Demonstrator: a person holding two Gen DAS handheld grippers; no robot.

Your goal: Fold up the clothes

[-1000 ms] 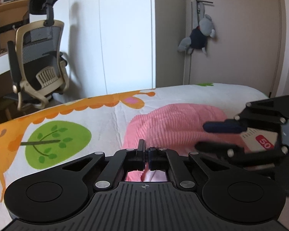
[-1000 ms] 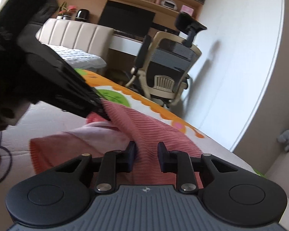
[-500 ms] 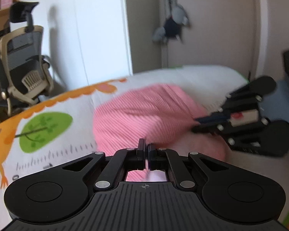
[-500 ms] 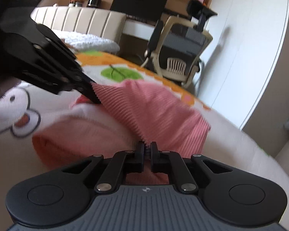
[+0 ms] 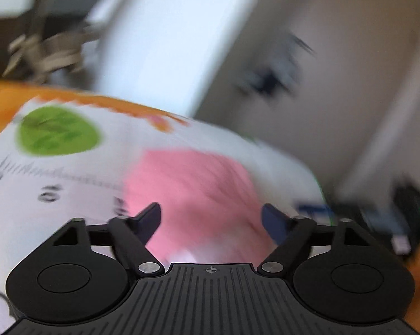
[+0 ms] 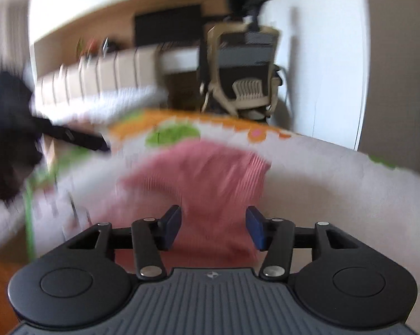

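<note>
- Lying dead ahead of both tongs: pink ribbed garment [image 5: 193,192], bunched on the bed sheet [image 5: 70,201], just past the fingertips in either wrist view. Pics v. blurred, so edges are approx.
- Left gripper [image 5: 211,217]: jaws spread wide, nothing btwn them, nothing held. Garment sits centre to slightly right of its gap; looks close below/ahead, but can't tell if it touches the cloth.
- Right gripper [image 6: 213,227]: also wide open and empty. Pink cloth fills the gap btwn its blue pads [image 6: 255,230] and runs on to the far left.
- Long axis: in the right wrist view the garment seems to stretch left-to-right w/ a squarer ribbed end at far right; too smeared to be sure. My read: both grippers about equally near, left one toward the garment's left side, right one toward the near edge.
- Left gripper also shows in the right wrist view as a dark shape at far left [image 6: 70,136], off the cloth.
- Surface: soft bed, white cartoon sheet w/ green tree blob [image 5: 57,134], orange band, ruler marks. Cloth will likely drag and wrinkle on it.
- Room: office chair [image 6: 243,64] and desk beyond the bed's far edge, white wardrobe doors [image 5: 165,36], beige wall at right.
</note>
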